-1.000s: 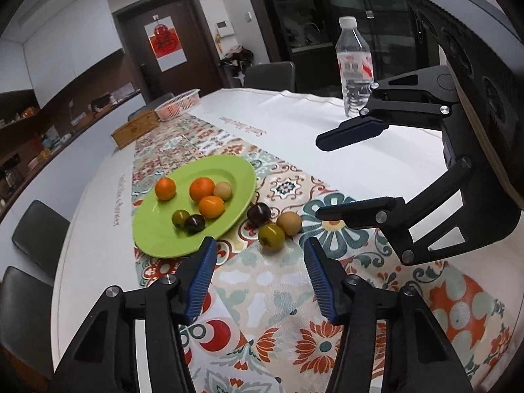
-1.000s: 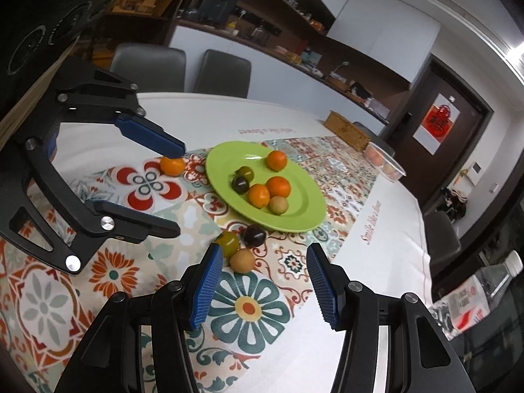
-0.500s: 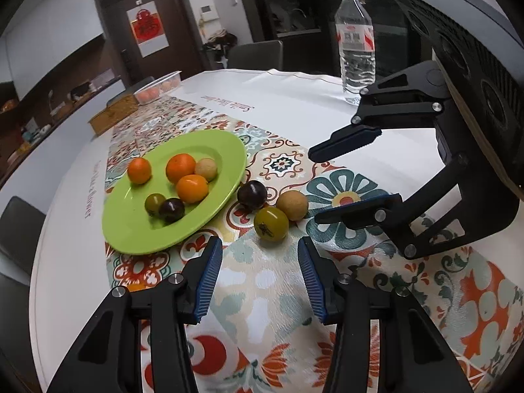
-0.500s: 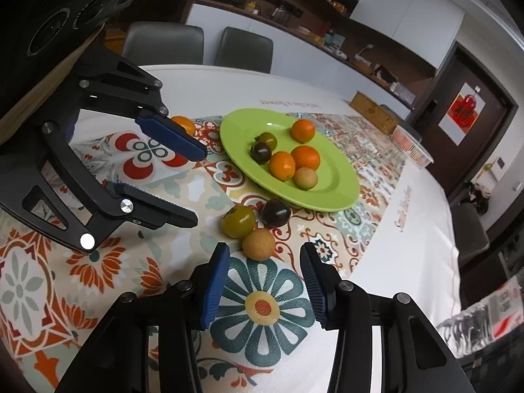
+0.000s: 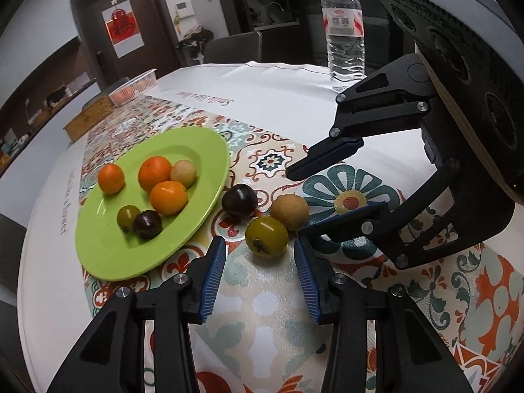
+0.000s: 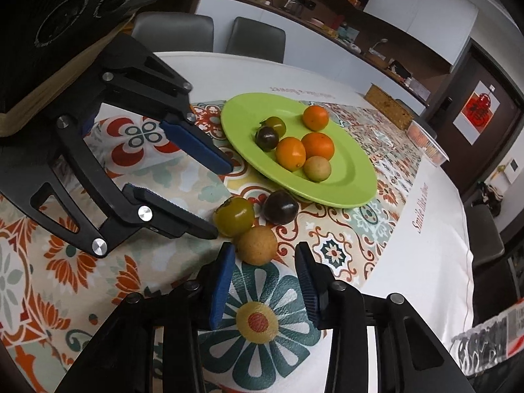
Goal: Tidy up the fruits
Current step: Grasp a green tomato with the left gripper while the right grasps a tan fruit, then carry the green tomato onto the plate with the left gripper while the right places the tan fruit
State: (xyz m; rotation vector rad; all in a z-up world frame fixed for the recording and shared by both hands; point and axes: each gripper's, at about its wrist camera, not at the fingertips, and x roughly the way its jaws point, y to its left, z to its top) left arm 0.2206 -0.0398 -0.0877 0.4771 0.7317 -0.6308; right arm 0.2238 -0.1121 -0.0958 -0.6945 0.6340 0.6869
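Observation:
A green plate (image 5: 108, 255) (image 6: 353, 177) on the patterned runner holds several small fruits, orange, tan, green and dark. Beside it lie a green tomato (image 5: 266, 237) (image 6: 233, 216), a tan fruit (image 5: 289, 207) (image 6: 257, 245) and a dark fruit (image 5: 240, 200) (image 6: 281, 207). My left gripper (image 5: 259, 243) (image 6: 222, 199) is closing, with the green tomato at the mouth of its jaws and untouched. My right gripper (image 6: 265, 247) (image 5: 295, 202) is closing too, and the tan fruit sits at its fingertips, close to the left one, not pinched.
A water bottle (image 5: 344, 32) stands at the far side of the white tablecloth. A wooden box (image 5: 86, 121) and a clear plastic container (image 5: 132, 88) sit at the runner's far end. Grey chairs (image 6: 255, 39) line the table's edge.
Both grippers have come forward and down toward the three loose fruits, which now look larger and nearer. Both pairs of jaws have narrowed.

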